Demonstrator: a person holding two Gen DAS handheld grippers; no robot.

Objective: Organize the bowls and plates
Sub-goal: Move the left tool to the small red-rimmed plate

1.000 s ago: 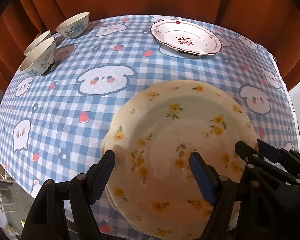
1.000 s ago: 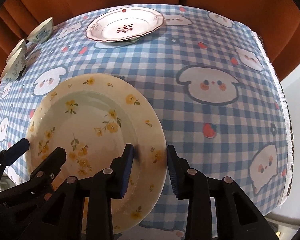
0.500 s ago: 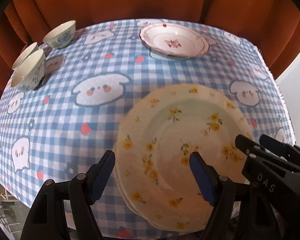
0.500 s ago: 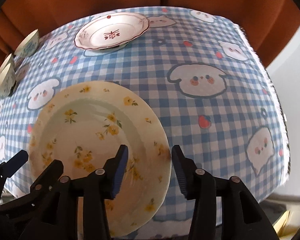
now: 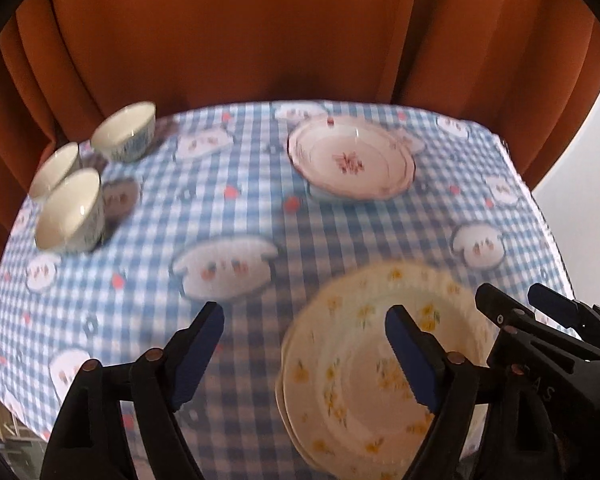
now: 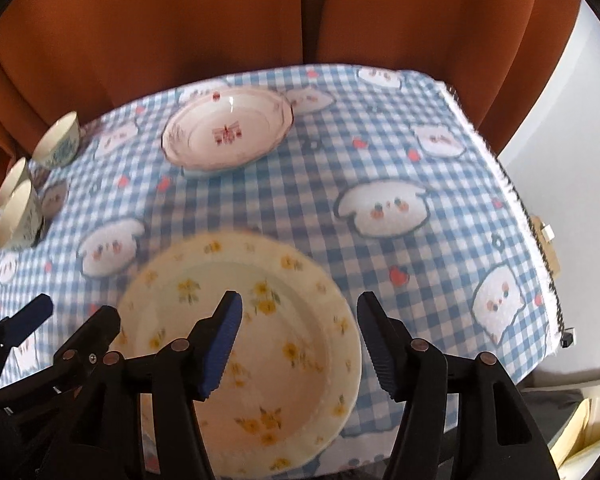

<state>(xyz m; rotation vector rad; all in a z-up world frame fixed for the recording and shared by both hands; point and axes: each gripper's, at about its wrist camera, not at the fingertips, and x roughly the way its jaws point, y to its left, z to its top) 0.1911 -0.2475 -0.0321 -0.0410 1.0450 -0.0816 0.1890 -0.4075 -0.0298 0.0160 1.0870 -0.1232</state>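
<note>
Nearest the cameras, a cream plate with yellow flowers point(image 6: 256, 344) lies flat at the near edge of the blue gingham tablecloth point(image 6: 380, 168); the left view hints at a second rim stacked beneath it. Above it, the left gripper point(image 5: 304, 354) and right gripper point(image 6: 298, 344) are both opening, holding nothing, pads clear of the plate. Farther back sits one white plate with a red motif point(image 5: 350, 164), and three small bowls point(image 5: 70, 210) cluster at far left. Only the right view shows the table's frayed right edge.
</note>
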